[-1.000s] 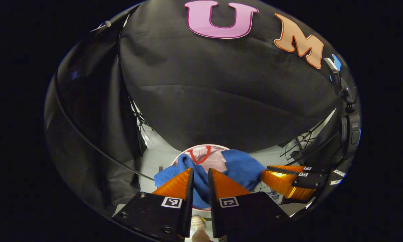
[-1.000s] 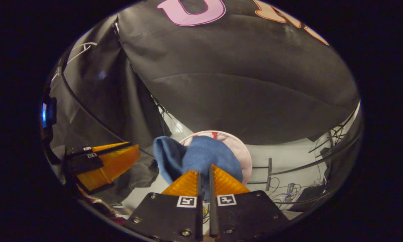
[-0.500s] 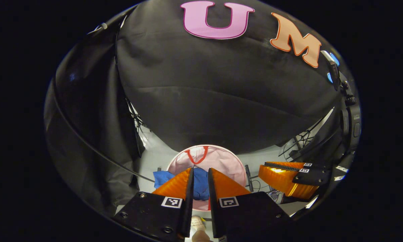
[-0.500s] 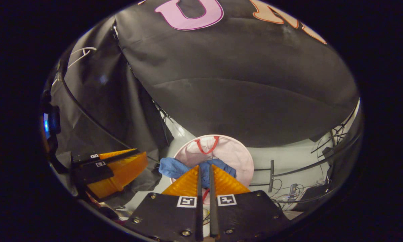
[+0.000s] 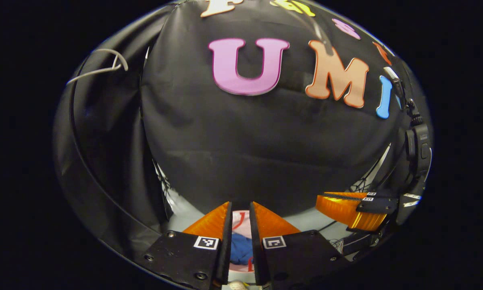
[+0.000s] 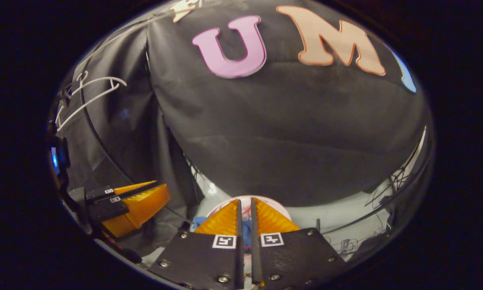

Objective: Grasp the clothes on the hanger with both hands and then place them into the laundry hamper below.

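Two grippers, both mine, hang above the hamper [image 5: 244, 216] in front of the booth's black wall. In the left gripper view the left gripper [image 5: 239, 206] has its fingers slightly apart, with a narrow gap and nothing caught between them. Through that gap I look down on the pale pink hamper with its red handle. The blue cloth [image 5: 240, 247] lies bunched inside it, well below the fingertips.

The right gripper [image 6: 244, 203] has its fingers all but together, only a thin slit between them, and it holds nothing. In the right gripper view a strip of the blue cloth shows through the slit, and another bit shows just left of the left finger, low over the hamper's rim.

Each finger base carries a square black-and-white coded tag [image 5: 206, 242]. It is a pattern of blocks, not words, and similar small tags sit on the other gripper where it shows at the edge of each view.

The bare white hanger [image 6: 89, 92] hangs high at the left against the dark cloth, well apart from both grippers. Thin cables [image 6: 348, 243] lie on the pale floor [image 6: 346, 213] to the right of the hamper.
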Demonstrator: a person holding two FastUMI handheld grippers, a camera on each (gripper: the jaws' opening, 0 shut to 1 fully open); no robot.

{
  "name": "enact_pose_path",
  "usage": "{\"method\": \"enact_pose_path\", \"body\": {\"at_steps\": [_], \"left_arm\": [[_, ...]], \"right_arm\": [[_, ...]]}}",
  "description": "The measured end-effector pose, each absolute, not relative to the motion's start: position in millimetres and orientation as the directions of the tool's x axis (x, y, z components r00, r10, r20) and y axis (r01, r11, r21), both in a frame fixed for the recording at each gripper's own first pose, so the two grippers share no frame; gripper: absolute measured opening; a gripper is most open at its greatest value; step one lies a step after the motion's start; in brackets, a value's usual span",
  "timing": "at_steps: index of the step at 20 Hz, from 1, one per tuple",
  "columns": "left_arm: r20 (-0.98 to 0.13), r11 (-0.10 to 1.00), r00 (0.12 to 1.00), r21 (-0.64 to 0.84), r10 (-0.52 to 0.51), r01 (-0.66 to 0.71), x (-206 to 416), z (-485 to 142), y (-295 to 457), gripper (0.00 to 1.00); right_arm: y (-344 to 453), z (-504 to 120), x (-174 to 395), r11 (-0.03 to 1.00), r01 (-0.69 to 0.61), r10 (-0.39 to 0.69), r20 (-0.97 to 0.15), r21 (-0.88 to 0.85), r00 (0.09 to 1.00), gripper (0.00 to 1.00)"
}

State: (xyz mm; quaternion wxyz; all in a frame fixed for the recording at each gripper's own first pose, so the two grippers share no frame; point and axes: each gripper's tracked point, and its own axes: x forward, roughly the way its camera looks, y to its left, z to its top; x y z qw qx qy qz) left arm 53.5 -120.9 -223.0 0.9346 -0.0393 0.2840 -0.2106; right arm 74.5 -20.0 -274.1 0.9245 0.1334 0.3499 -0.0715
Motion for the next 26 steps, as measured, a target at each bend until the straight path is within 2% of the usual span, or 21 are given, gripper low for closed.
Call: {"method": "enact_pose_path", "body": {"at_steps": [3,5,6,9,11,14,17,19,22,23,26], "left_arm": [[-0.400,0.901,0.808,-0.177,-0.433,0.396,58,-169,-123,0.28],[-0.326,0.898,0.836,-0.169,-0.441,0.407,58,-137,-127,0.23],[-0.290,0.897,0.849,-0.166,-0.442,0.410,59,-120,-129,0.25],[-0.185,0.890,0.873,-0.163,-0.452,0.426,51,-72,-127,0.24],[-0.118,0.879,0.875,-0.157,-0.469,0.450,49,-42,-130,0.42],[-0.034,0.864,0.873,-0.168,-0.487,0.475,41,-3,-139,0.70],[0.001,0.851,0.865,-0.180,-0.502,0.494,38,17,-145,0.99],[0.022,0.842,0.857,-0.172,-0.515,0.511,33,28,-146,0.97],[0.039,0.823,0.835,-0.147,-0.549,0.549,30,42,-164,0.98],[0.038,0.813,0.824,-0.146,-0.565,0.564,27,46,-172,0.96],[0.055,0.786,0.800,-0.161,-0.597,0.597,14,55,-196,0.97]], "right_arm": [[-46,-223,81,0.963,0.227,-0.113,-0.556,0.142,0.824,0.08],[-62,-185,82,0.966,0.232,-0.151,-0.484,0.111,0.862,0.08],[-66,-168,79,0.966,0.236,-0.167,-0.450,0.101,0.877,0.08],[-78,-116,64,0.963,0.255,-0.211,-0.349,0.086,0.913,0.10],[-84,-83,56,0.965,0.254,-0.225,-0.287,0.070,0.931,0.17],[-84,-47,47,0.966,0.250,-0.229,-0.222,0.071,0.948,0.45],[-91,-28,40,0.959,0.273,-0.255,-0.183,0.079,0.949,0.70],[-102,-12,27,0.949,0.304,-0.288,-0.158,0.082,0.944,0.87],[-126,5,5,0.930,0.359,-0.347,-0.135,0.082,0.928,0.92],[-139,11,-11,0.922,0.380,-0.369,-0.126,0.078,0.921,0.88],[-170,26,-38,0.900,0.431,-0.424,-0.100,0.065,0.900,0.88]]}}
